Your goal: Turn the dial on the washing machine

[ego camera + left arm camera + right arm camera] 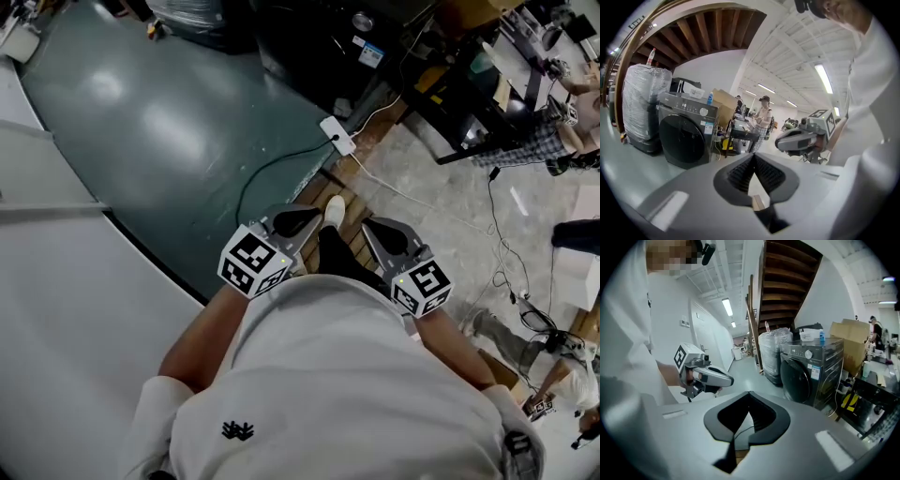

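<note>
Far ahead of L claw (753, 155) & R claw (749, 392) (both closed) sits dial (809, 354).

Left gripper (298, 223) and right gripper (386, 236), side by side, tips toward 12 o'clock (both jaws closed).

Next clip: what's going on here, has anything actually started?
A person stands holding a tool in each hand, close in front of the body. The left tool and the right tool are both shut with nothing between them. The washing machine stands some way ahead, next to a wrapped bundle, and its dial is untouched. The turning has not begun.
</note>
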